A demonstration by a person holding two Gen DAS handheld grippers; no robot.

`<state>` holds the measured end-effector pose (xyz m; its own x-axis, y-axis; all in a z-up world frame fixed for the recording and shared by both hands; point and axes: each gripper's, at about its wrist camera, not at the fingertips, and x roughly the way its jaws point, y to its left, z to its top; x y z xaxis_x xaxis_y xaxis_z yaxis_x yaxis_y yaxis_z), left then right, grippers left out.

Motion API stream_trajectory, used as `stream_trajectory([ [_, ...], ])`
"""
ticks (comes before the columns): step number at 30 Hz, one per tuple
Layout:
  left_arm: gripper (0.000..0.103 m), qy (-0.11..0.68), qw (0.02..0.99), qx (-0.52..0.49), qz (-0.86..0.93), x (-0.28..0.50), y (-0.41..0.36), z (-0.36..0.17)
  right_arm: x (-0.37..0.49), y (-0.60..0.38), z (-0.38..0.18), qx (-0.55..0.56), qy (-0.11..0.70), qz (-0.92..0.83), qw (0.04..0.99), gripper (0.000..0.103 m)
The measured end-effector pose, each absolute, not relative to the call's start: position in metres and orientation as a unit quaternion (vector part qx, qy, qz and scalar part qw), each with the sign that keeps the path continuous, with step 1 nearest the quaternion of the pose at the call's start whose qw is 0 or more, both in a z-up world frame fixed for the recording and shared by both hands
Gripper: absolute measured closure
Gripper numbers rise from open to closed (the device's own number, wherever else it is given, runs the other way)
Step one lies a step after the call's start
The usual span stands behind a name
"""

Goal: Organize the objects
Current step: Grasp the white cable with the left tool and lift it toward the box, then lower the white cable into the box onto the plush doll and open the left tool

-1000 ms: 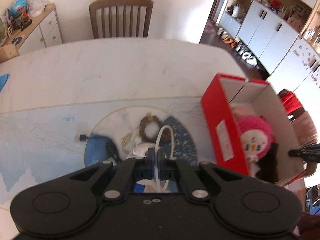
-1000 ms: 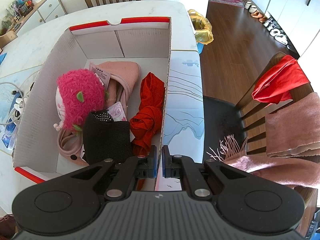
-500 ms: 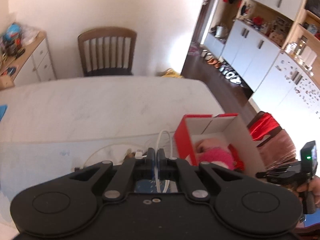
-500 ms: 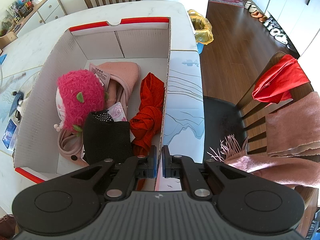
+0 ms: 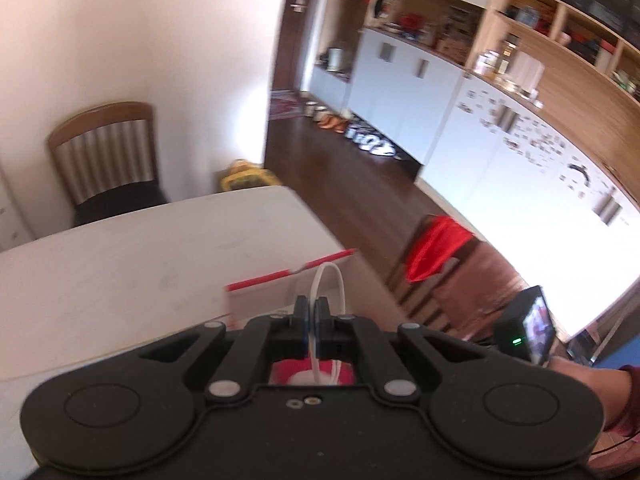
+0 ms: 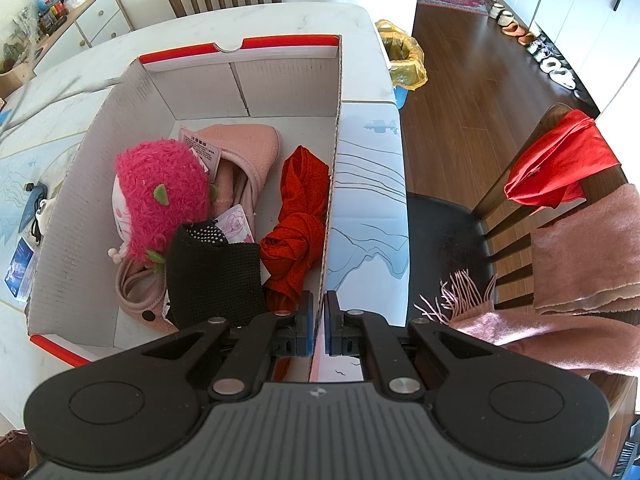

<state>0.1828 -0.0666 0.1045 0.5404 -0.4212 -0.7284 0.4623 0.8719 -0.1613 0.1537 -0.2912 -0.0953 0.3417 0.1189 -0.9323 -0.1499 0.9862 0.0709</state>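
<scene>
i'm looking over a white marble table (image 6: 280, 20) w/ a pale blue printed mat (image 6: 368, 208) on the near part, in a room w/ dark wood floor (image 6: 460, 92), white cabinets (image 5: 404, 92) and open wood shelves (image 5: 560, 40) on the far side. a wooden chair (image 5: 108, 152) sits at the table's far end; another chair (image 6: 520, 208) beside the table carries a red cloth (image 6: 560, 164) and a pink fringed scarf (image 6: 560, 300). yellow bag (image 6: 404, 60) sits on the floor past the table corner.

the red-rimmed cardboard box (image 6: 240, 76) stands open on the table. inside: fuzzy pink plush (image 6: 160, 192), pink hat (image 6: 248, 148) w/ a tag, black knit item (image 6: 212, 268), knotted red cloth (image 6: 300, 220).

my right gripper (image 6: 318, 320) is pinched onto the box's right wall, one finger inside, one outside. my left gripper (image 5: 311, 312) is pressed together on a white cable (image 5: 328, 280), the loop sticking up past the tips, above the box's red edge (image 5: 288, 272). left view is blurred, so i can't say for sure, but the pink/white patch below the fingers looks like the plush.
</scene>
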Motion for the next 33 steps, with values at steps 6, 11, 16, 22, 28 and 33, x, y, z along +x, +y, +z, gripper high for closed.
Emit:
stream_trajectory([
  [6,0.102,0.418,0.863,0.047,-0.279,0.189,-0.116,0.085,0.154,-0.291,-0.095,-0.015,0.568,0.083,0.819,0.099],
  [11,0.102,0.437,0.848,0.053,-0.294,0.195,-0.147,0.056,0.154,-0.291,-0.095,-0.015,0.567,0.083,0.819,0.099],
  [16,0.102,0.458,0.836,0.055,-0.297,0.200,-0.162,0.030,0.154,-0.291,-0.096,-0.012,0.566,0.084,0.820,0.099],
  [22,0.102,0.492,0.818,0.059,-0.292,0.206,-0.166,-0.001,0.154,-0.291,-0.096,-0.011,0.566,0.084,0.820,0.099],
  [28,0.101,0.524,0.797,0.068,-0.293,0.207,-0.170,-0.032,0.154,-0.291,-0.096,-0.010,0.566,0.084,0.820,0.099],
  [33,0.092,0.539,0.784,0.083,-0.297,0.201,-0.170,-0.049,0.153,-0.291,-0.096,-0.009,0.565,0.084,0.820,0.099],
])
